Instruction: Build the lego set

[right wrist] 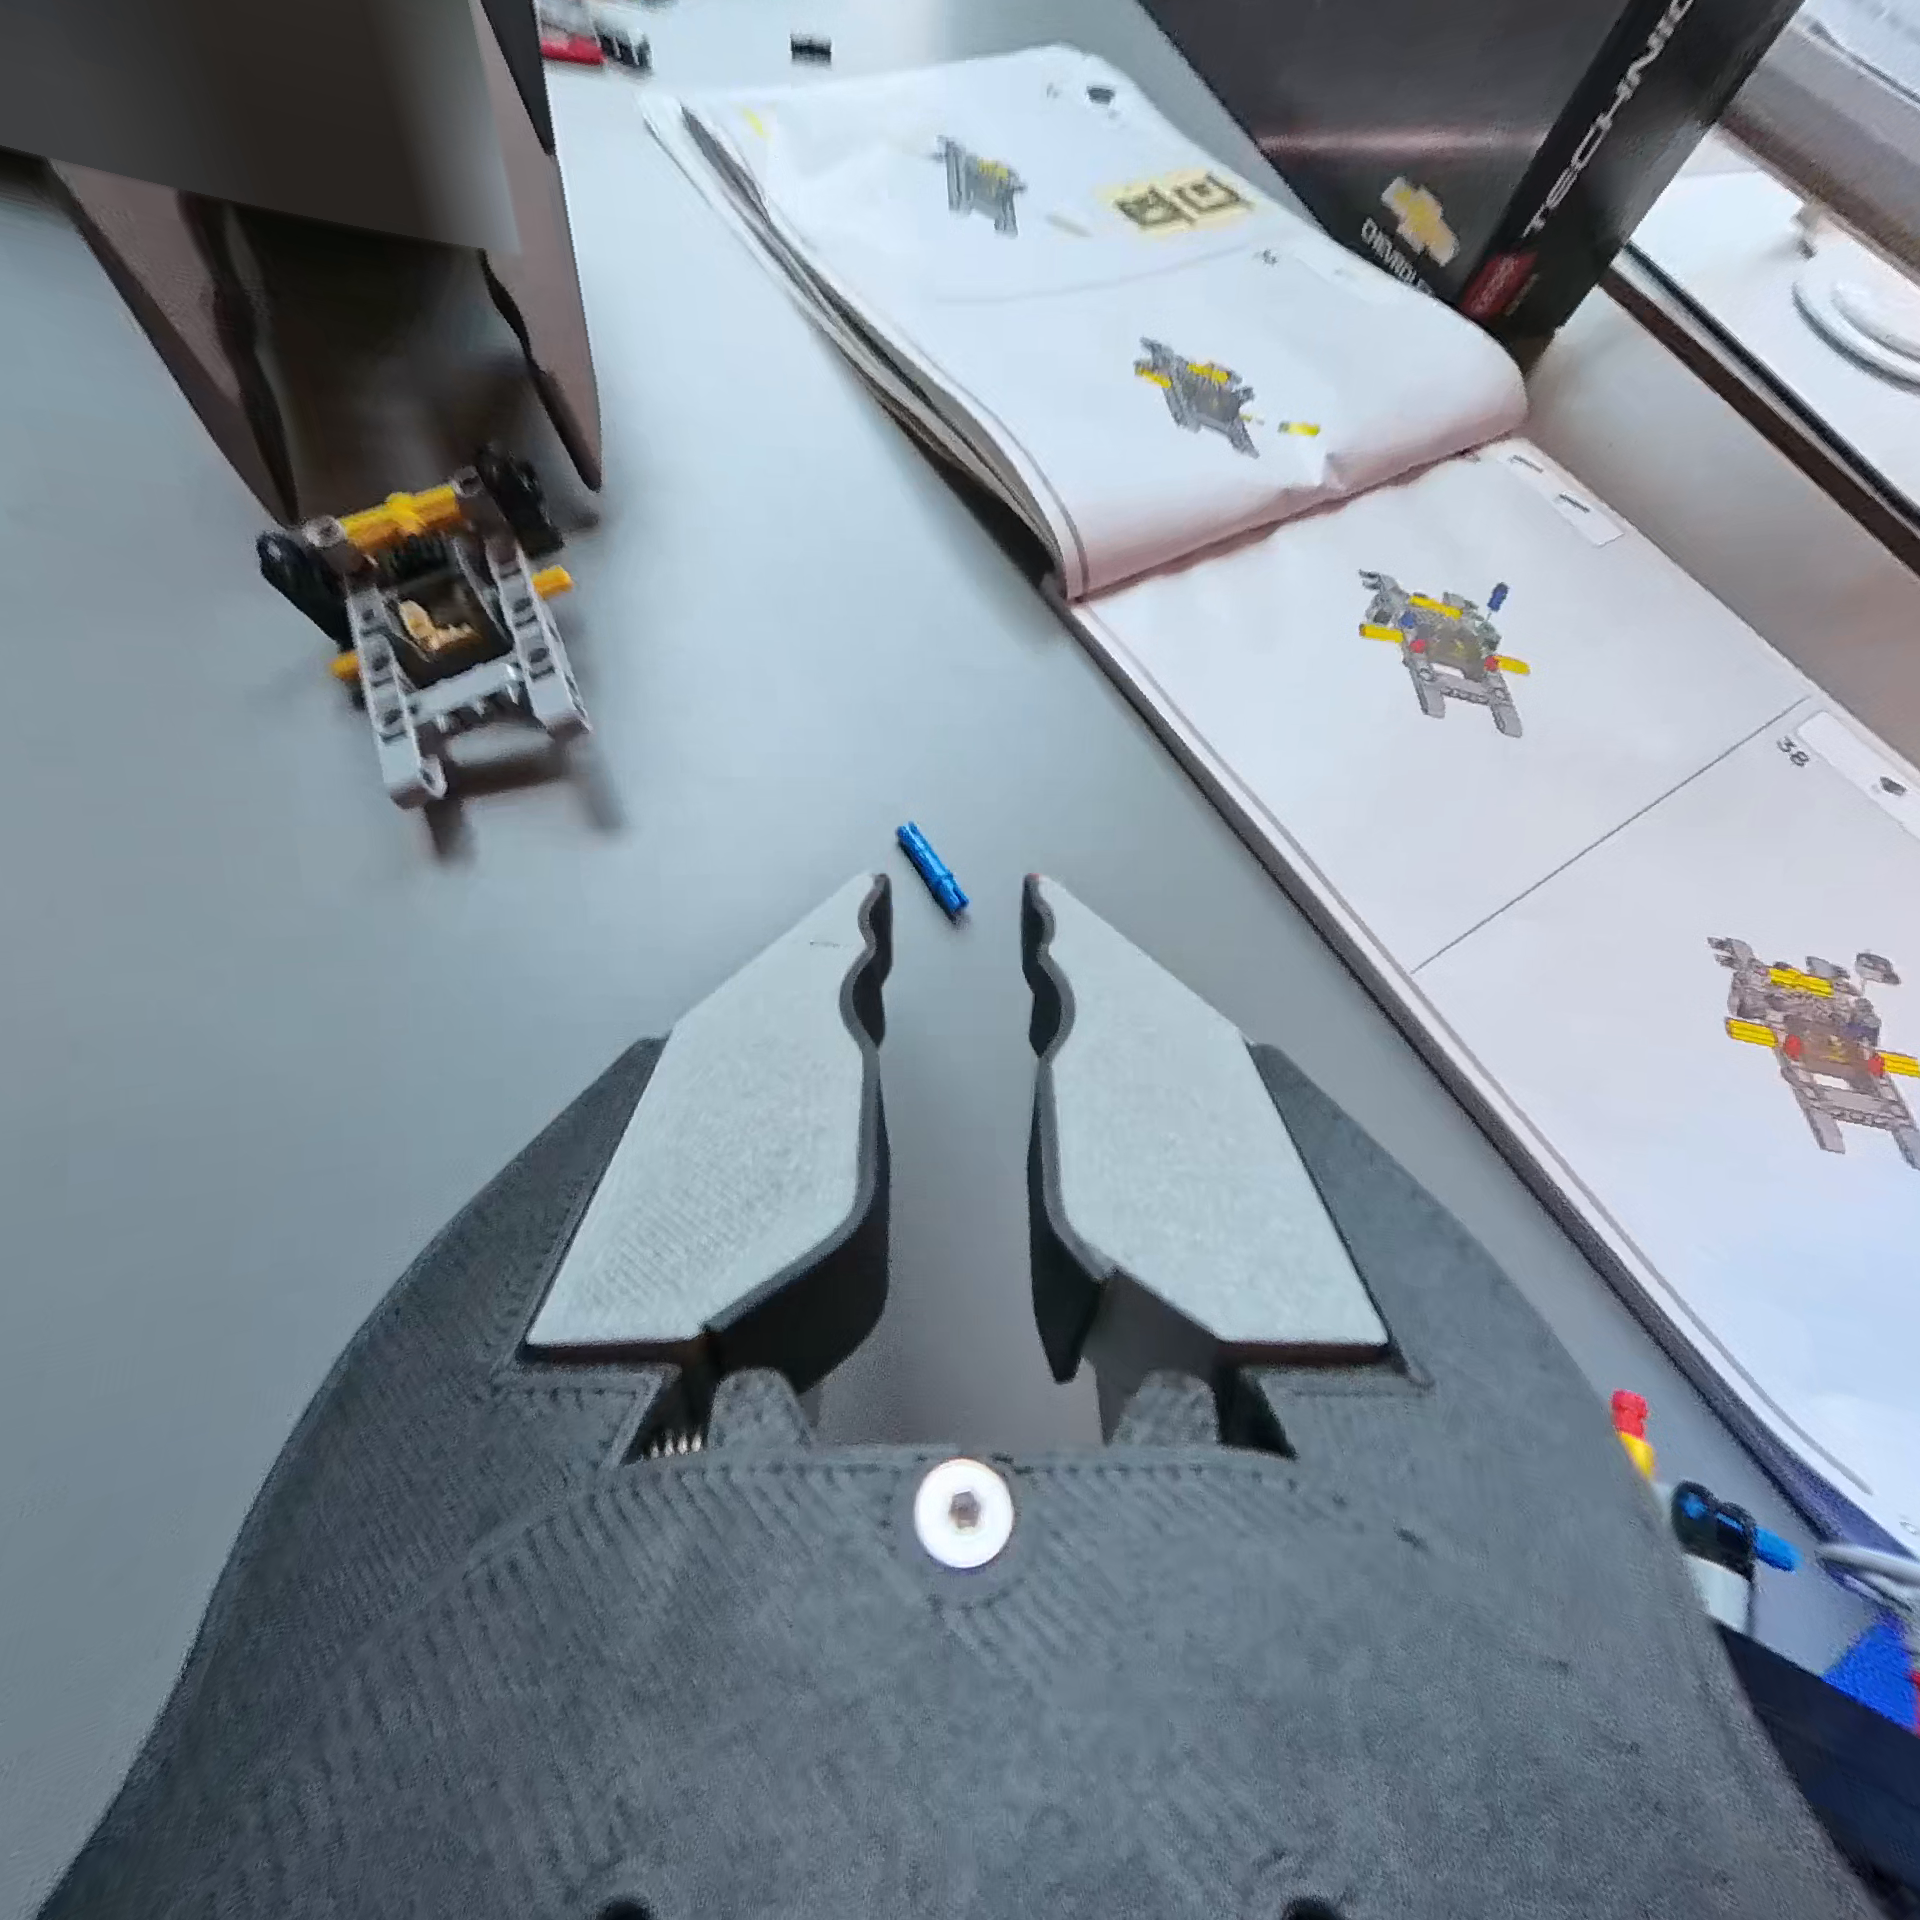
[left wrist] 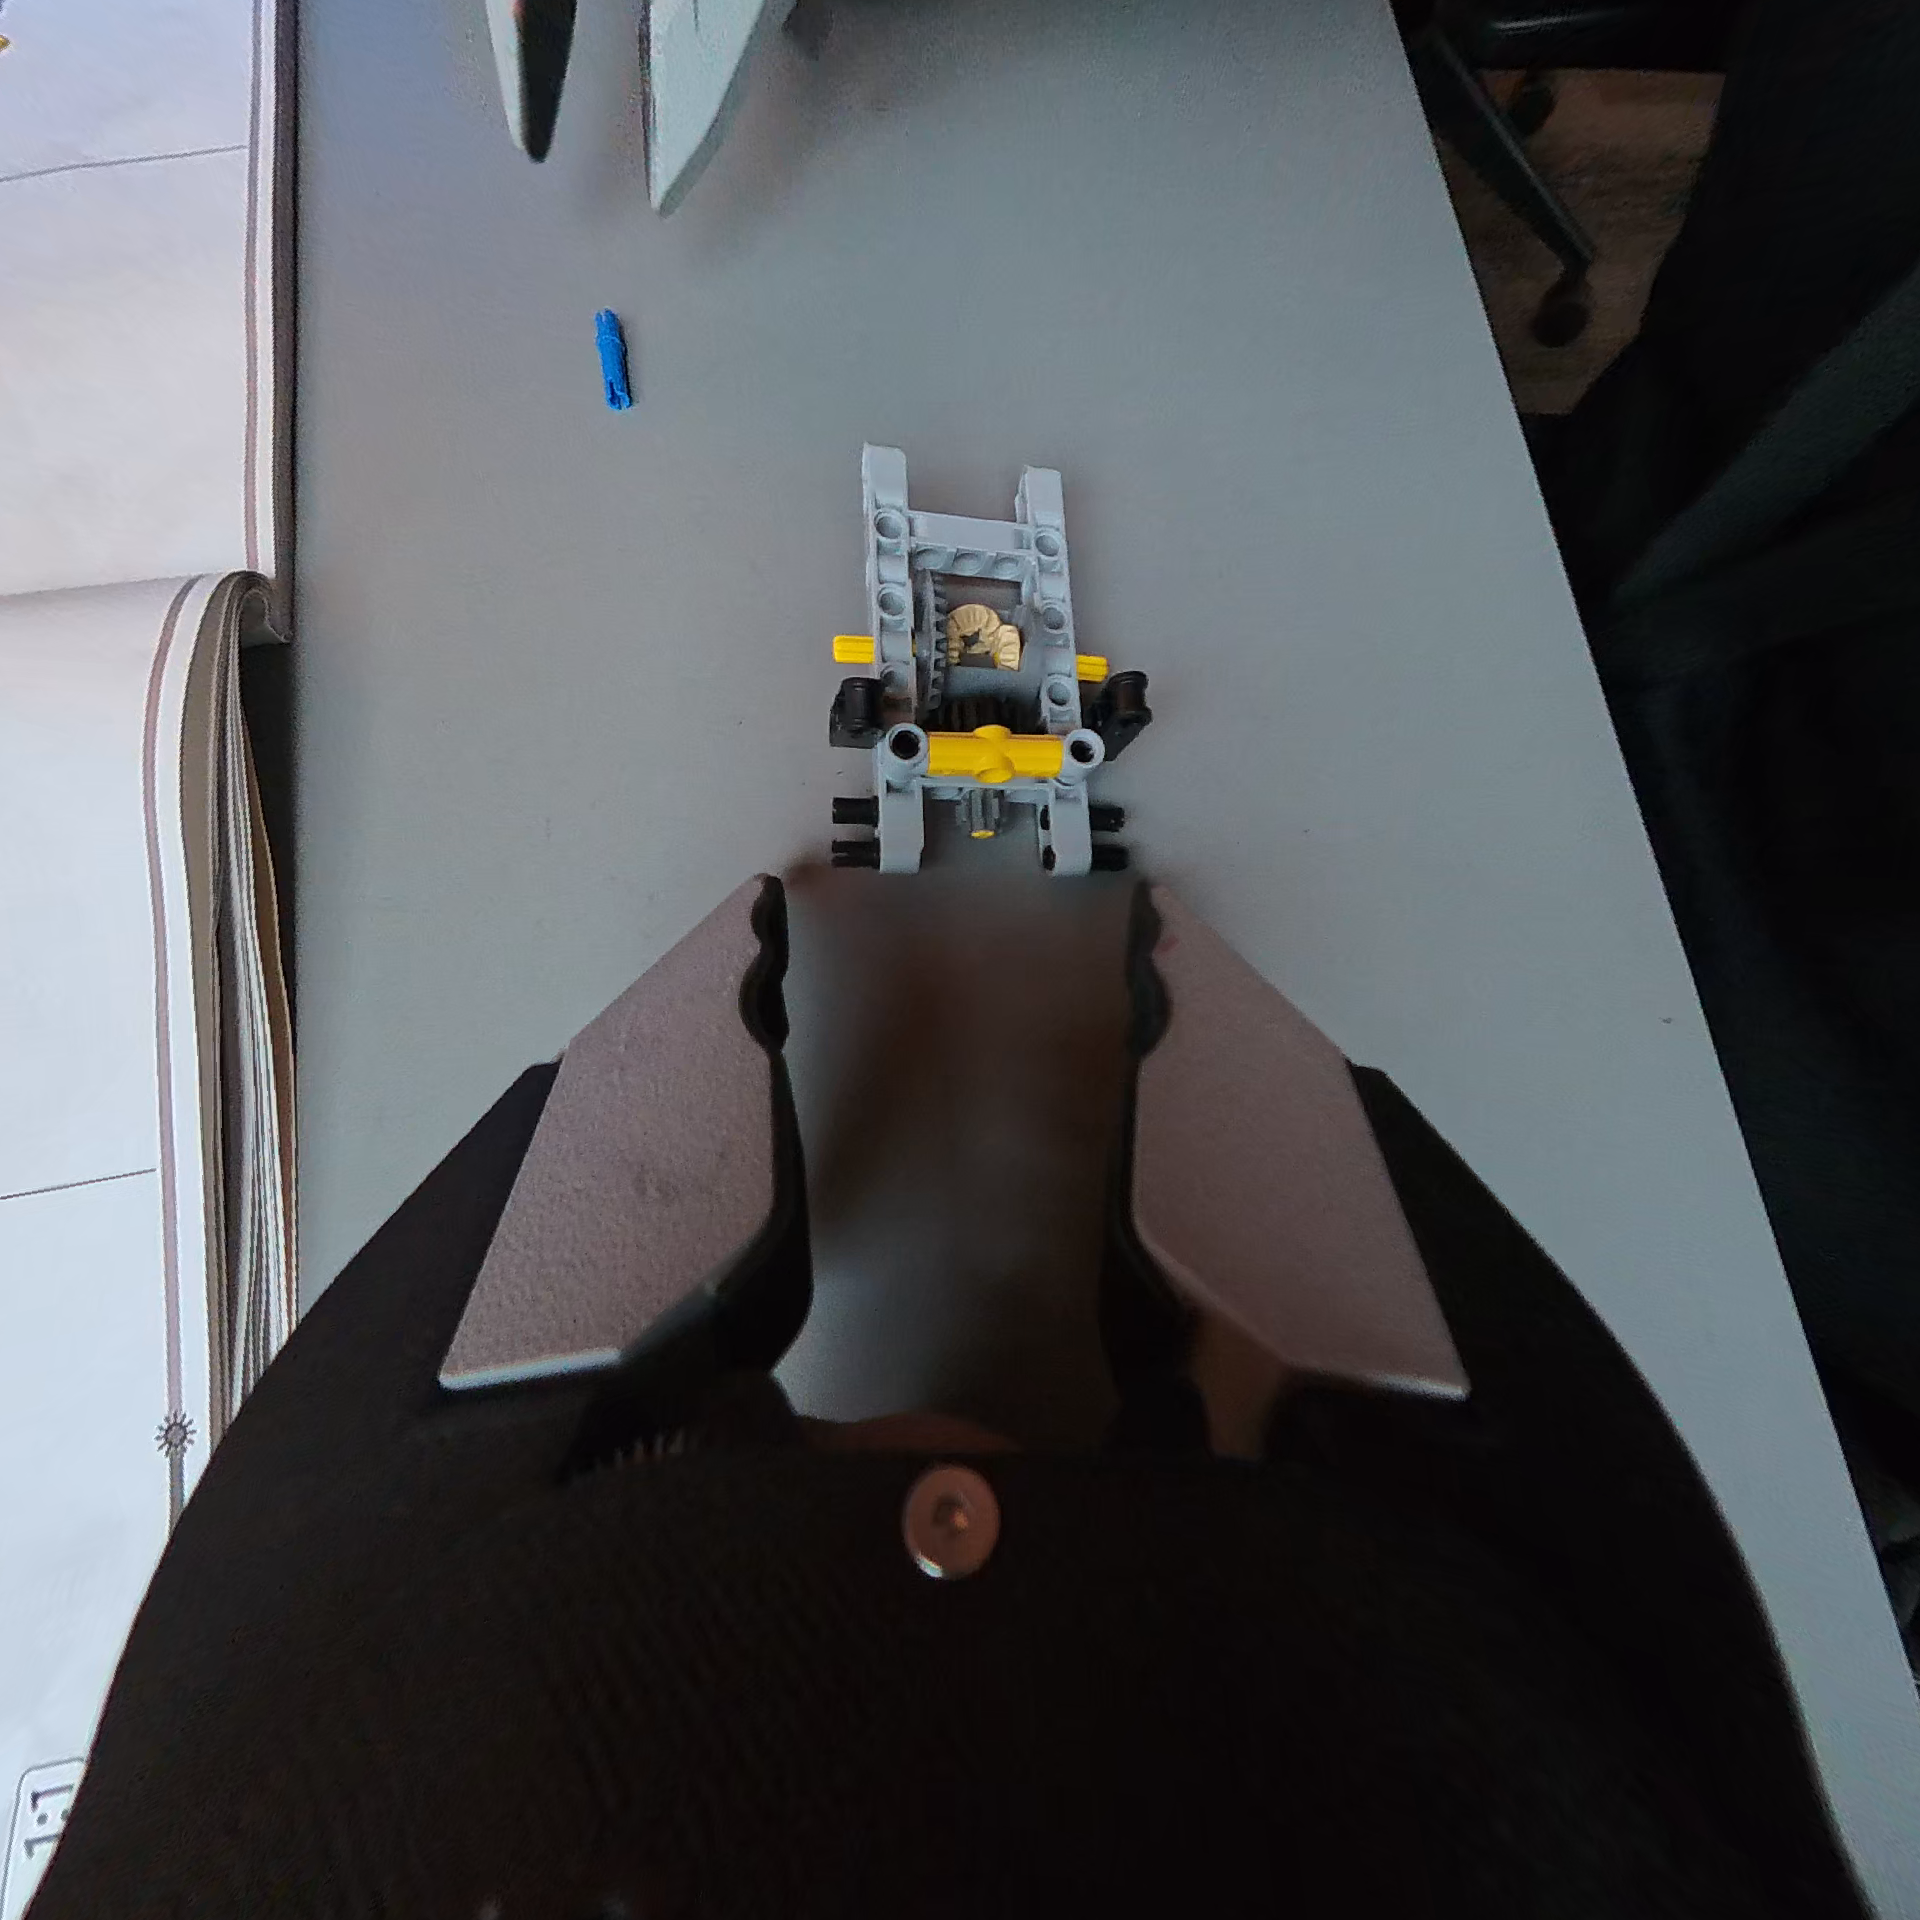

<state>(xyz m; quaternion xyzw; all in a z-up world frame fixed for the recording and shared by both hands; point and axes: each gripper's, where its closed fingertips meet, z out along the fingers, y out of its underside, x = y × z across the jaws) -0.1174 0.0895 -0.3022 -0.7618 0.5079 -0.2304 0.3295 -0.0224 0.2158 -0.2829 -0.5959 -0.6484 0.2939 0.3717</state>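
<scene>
Here: one grey frame assembly point(left wrist: 982, 665), one blue pin point(right wrist: 932, 869), one booklet point(right wrist: 1455, 727).

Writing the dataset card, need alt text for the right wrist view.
The open right gripper points at a small blue pin lying on the grey table just ahead of its fingertips. The grey-and-yellow lego assembly sits far left by the left gripper, an open instruction booklet to the right.
</scene>
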